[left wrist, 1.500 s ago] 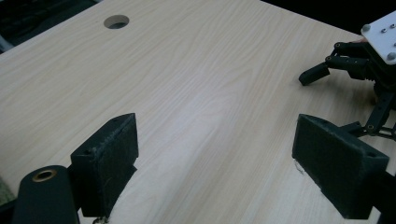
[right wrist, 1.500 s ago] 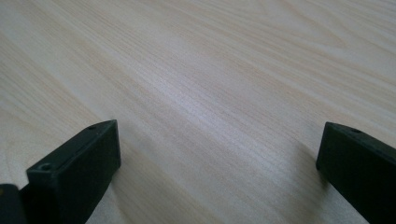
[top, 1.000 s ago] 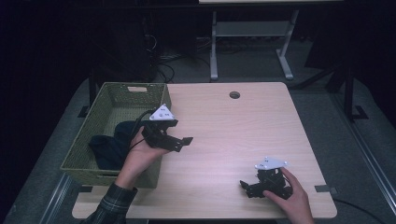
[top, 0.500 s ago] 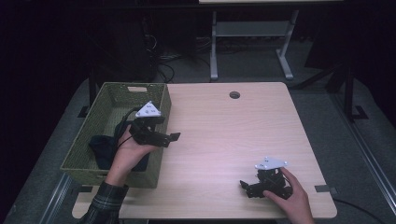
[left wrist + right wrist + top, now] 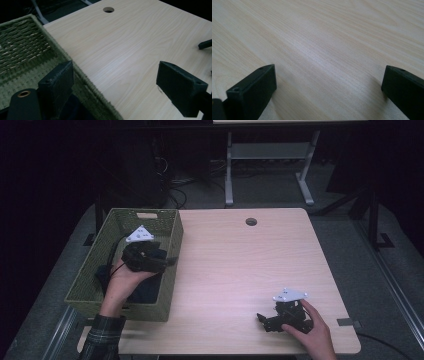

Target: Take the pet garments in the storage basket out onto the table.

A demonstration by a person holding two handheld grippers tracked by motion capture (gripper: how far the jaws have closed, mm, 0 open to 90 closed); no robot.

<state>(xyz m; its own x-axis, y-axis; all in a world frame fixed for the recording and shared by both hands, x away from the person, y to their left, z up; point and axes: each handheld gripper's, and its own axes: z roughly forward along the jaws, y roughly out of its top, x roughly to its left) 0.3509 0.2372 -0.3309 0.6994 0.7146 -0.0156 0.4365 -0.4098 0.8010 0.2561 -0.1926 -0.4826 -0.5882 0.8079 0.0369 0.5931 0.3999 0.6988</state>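
A green woven basket stands at the left side of the light wooden table. Dark cloth lies inside it. My left gripper hovers over the basket's right wall, open and empty; in the left gripper view its jaws straddle the basket rim. My right gripper rests low on the table near the front right corner, held by a hand. Its jaws stand wide apart in the right gripper view, with bare wood between them.
A round cable hole sits near the table's far edge. Beyond the table stand a grey metal frame and cables on a dark floor. A strip of grey tape marks the front right corner.
My left gripper has moved left and back from above the table, ending over the basket's right wall. The right gripper has stayed where it was.
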